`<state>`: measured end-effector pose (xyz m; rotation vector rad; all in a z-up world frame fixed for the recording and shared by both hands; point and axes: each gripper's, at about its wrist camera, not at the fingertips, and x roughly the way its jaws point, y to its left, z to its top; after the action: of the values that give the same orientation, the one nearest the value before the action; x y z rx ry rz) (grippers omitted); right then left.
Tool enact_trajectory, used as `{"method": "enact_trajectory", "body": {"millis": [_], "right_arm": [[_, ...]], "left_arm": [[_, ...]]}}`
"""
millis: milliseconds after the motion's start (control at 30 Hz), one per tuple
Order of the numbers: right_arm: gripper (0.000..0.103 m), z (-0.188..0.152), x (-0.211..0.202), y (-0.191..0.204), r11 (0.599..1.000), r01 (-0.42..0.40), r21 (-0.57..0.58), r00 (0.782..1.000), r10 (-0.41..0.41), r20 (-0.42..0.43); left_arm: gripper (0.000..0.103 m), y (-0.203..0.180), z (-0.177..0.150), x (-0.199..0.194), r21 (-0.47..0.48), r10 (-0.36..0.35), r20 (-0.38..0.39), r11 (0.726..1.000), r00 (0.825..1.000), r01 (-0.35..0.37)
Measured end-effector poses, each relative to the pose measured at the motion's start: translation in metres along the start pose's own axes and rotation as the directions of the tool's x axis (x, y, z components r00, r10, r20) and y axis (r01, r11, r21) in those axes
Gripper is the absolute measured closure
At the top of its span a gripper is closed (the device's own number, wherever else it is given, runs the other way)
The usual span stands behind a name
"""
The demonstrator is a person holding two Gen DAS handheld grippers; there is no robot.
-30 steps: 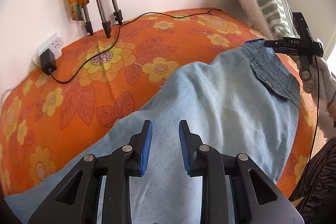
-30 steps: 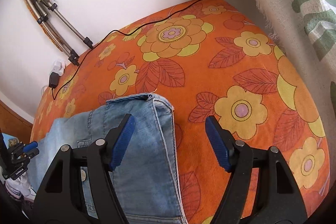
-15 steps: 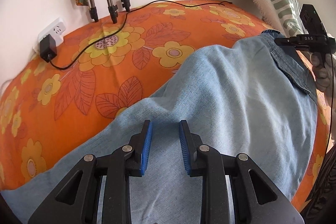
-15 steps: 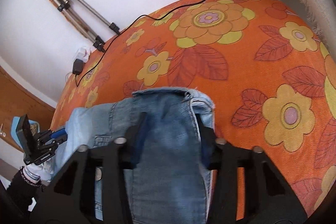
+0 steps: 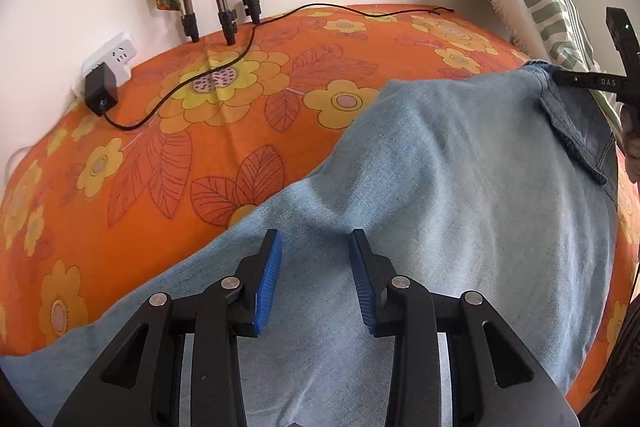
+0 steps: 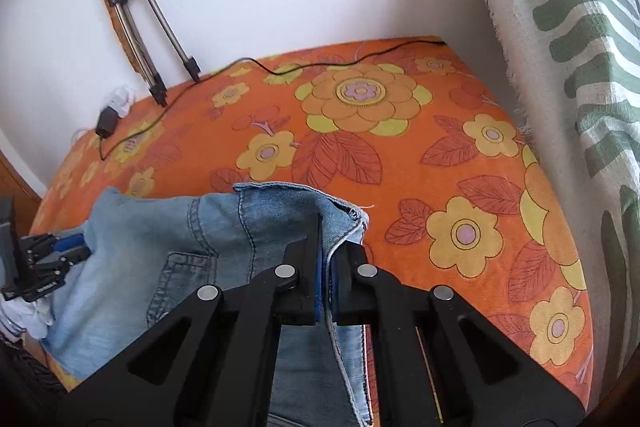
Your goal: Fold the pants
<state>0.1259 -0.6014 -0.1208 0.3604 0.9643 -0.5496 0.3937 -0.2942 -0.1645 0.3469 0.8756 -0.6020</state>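
Observation:
Light blue denim pants (image 5: 440,167) lie spread across the orange flowered bed cover (image 5: 180,155). My left gripper (image 5: 316,251) hangs just over a leg of the pants. Its jaws are opening, the denim lies under the gap, and the blue pads do not press on it. My right gripper (image 6: 330,227) is shut on the waistband edge (image 6: 348,213), which stands up in a small fold. In the left wrist view the right gripper (image 5: 560,78) shows at the far right, by the pocket flap (image 5: 576,135). In the right wrist view the left gripper (image 6: 48,259) sits at the far left.
Tripod legs (image 5: 228,11) lean on the white wall at the back. A black cable (image 5: 248,47) runs over the bed to a charger (image 5: 100,93) in a wall socket. A green striped cushion (image 6: 568,67) stands along the right side.
The right jaws closed from wide open onto the waistband edge and pulled it up into a fold. The left jaws widened a little over the leg.

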Motion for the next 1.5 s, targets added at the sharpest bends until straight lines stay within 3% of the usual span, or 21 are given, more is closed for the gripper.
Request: {"method": "enact_trajectory", "body": {"millis": [67,133,200,267,333,533,700,867,1033,1233,1433,1500], "right_arm": [[0.100,-0.001,0.016,0.004,0.997,0.072,-0.039,0.997,-0.074,-0.037],[0.100,-0.002,0.022,0.005,0.995,0.090,-0.046,0.994,-0.092,-0.053],[0.094,-0.001,0.019,0.004,0.994,0.100,-0.048,0.994,-0.102,-0.041],[0.069,-0.001,0.011,-0.001,0.992,0.119,-0.046,0.992,-0.120,-0.029],[0.063,-0.002,0.002,-0.007,0.994,0.108,-0.017,0.994,-0.108,-0.019],[0.063,-0.009,-0.032,-0.011,0.996,0.086,0.017,0.996,-0.086,0.016],[0.061,-0.013,-0.066,0.002,1.000,0.016,0.019,0.997,-0.017,0.078],[0.058,-0.011,-0.092,0.038,0.998,-0.064,-0.030,0.989,0.067,0.132],[0.056,-0.006,-0.108,0.098,0.979,-0.158,-0.130,0.971,0.178,0.159],[0.052,0.002,-0.116,0.199,0.919,-0.290,-0.266,0.933,0.333,0.136],[0.052,-0.004,-0.118,0.301,0.831,-0.376,-0.410,0.895,0.440,0.071],[0.052,-0.009,-0.116,0.335,0.799,-0.398,-0.451,0.885,0.463,0.038]], "left_arm": [[0.068,0.003,0.001,0.001,-0.004,0.035,-0.001,0.999,0.999,-0.035],[0.068,0.009,0.002,0.000,-0.021,0.029,-0.004,0.999,1.000,-0.029],[0.068,0.013,0.003,-0.003,-0.020,0.040,0.000,0.999,0.999,-0.040],[0.068,0.015,0.003,-0.006,-0.025,0.041,-0.001,0.999,0.999,-0.041],[0.068,0.017,0.003,-0.012,-0.039,0.031,0.002,0.999,1.000,-0.031],[0.068,0.009,0.003,-0.042,-0.026,0.022,0.054,0.999,0.998,-0.021],[0.068,0.012,-0.003,-0.071,-0.047,0.035,0.083,0.998,0.996,-0.031],[0.067,0.030,-0.020,-0.110,-0.118,0.075,0.115,0.991,0.991,-0.061],[0.065,0.061,-0.049,-0.152,-0.206,0.144,0.137,0.972,0.980,-0.114],[0.064,0.113,-0.101,-0.207,-0.333,0.272,0.131,0.918,0.953,-0.216],[0.063,0.175,-0.167,-0.252,-0.507,0.380,0.087,0.812,0.921,-0.287],[0.061,0.196,-0.195,-0.264,-0.572,0.410,0.058,0.761,0.910,-0.307]]}}
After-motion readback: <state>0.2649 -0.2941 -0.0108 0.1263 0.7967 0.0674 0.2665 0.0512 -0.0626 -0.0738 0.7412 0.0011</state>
